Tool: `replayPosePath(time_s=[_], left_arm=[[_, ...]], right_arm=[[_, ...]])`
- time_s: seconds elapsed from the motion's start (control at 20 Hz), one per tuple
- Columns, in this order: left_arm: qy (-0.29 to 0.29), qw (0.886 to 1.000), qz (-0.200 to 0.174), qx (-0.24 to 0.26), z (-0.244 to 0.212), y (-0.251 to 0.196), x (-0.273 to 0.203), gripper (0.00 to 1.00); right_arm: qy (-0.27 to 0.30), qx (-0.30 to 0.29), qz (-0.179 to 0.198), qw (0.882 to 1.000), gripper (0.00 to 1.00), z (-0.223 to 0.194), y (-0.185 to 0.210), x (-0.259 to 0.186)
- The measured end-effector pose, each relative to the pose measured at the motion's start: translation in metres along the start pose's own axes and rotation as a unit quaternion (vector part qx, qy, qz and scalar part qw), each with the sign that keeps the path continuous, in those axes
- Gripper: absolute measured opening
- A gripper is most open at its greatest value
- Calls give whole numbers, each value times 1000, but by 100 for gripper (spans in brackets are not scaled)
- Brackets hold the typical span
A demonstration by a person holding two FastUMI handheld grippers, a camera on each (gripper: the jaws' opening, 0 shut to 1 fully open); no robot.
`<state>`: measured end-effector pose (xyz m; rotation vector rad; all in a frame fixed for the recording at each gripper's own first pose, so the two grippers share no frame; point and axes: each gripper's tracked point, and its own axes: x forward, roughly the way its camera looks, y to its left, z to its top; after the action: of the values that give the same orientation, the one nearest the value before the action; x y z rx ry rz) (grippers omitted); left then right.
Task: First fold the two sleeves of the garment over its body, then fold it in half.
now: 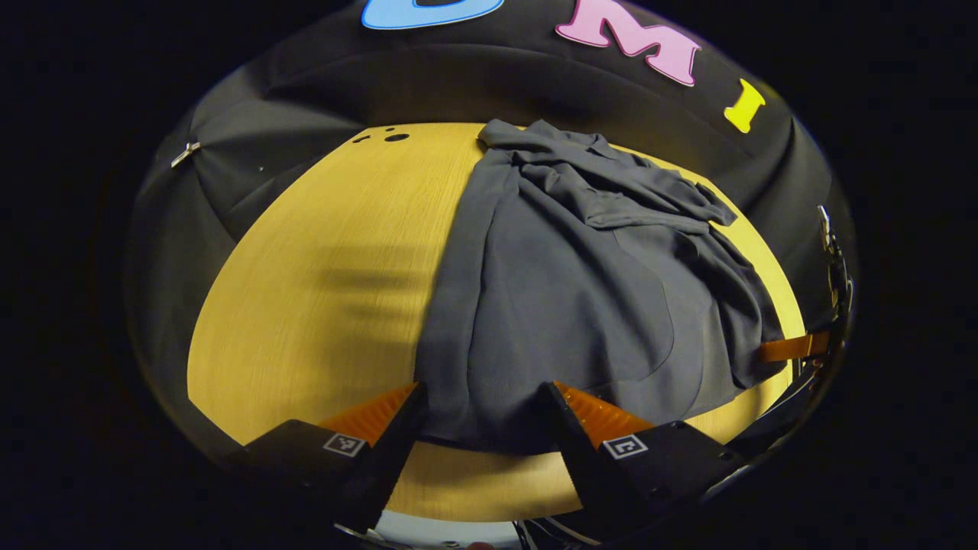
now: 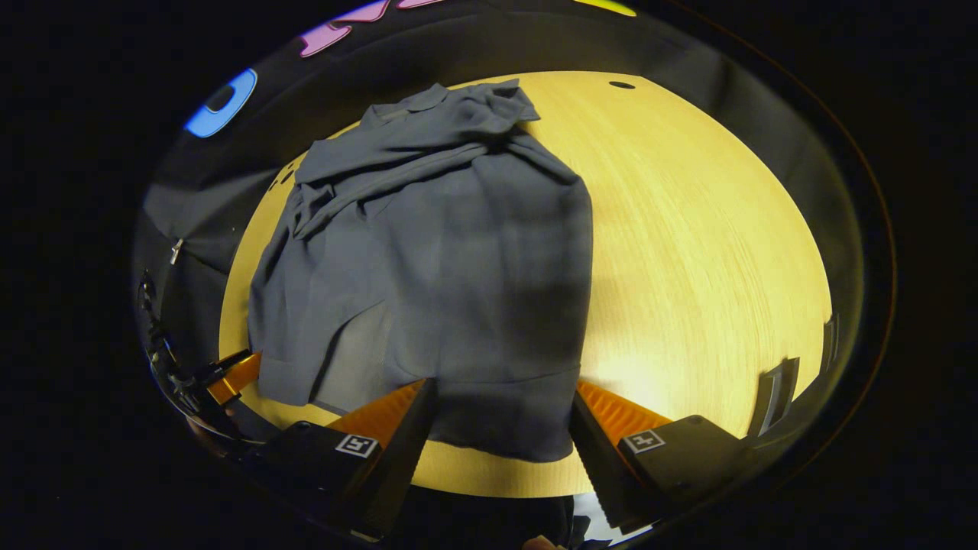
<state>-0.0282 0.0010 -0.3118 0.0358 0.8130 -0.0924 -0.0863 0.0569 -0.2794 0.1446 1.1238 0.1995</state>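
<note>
1. A round, yellow wood-grain worktop (image 1: 321,290) is seen in the left gripper view; its near edge curves just beyond the tongs, and dark holes are seen at its far edge.
2. The worktop is enclosed by the booth's black cloth wall (image 1: 306,99), on which a small metal clip (image 1: 185,153) is pinned at the left.
3. A grey garment (image 1: 573,290) is laid on the worktop, its hem toward the near edge and its collar toward the far edge. Sleeve fabric is bunched in folds across the upper body.
4. In the right gripper view the garment (image 2: 443,267) is seen on the left half of the worktop (image 2: 703,252), whose right half is lit and bare.
5. The left tongs (image 1: 483,416) are held wide apart, hovering at the garment's hem, with the hem seen between the fingers; nothing is gripped.
6. The right tongs (image 2: 500,416) are likewise spread wide at the hem, gripping nothing.
7. The other tongs are glimpsed at the edge of each view, just beside the garment's lower corner.
</note>
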Motion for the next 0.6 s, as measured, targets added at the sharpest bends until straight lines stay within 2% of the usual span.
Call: replayPosePath(time_s=[0.1,0.2,0.3,0.35,0.4,0.5,0.55,0.6], left_arm=[[5,1000,11,26,-3,-2,2,99],[5,999,16,42,-1,-7,3,98],[7,999,18,39,-1,-10,5,95],[10,999,20,36,-1,-11,5,91],[10,999,20,34,-1,-12,6,90],[15,999,14,39,0,-19,6,86],[14,999,10,48,1,-22,7,81],[14,998,5,55,0,-26,7,75]], right_arm=[[4,-14,-11,1000,99,-3,6,3],[10,-40,-45,998,99,-5,2,7],[22,-89,-80,993,97,-10,0,10],[22,-113,-72,991,94,-8,7,5],[28,-124,-66,990,98,-12,14,16],[33,-133,-61,989,65,-12,21,17],[36,-135,-55,989,54,-11,21,16],[28,-129,-49,990,37,-7,23,17]])
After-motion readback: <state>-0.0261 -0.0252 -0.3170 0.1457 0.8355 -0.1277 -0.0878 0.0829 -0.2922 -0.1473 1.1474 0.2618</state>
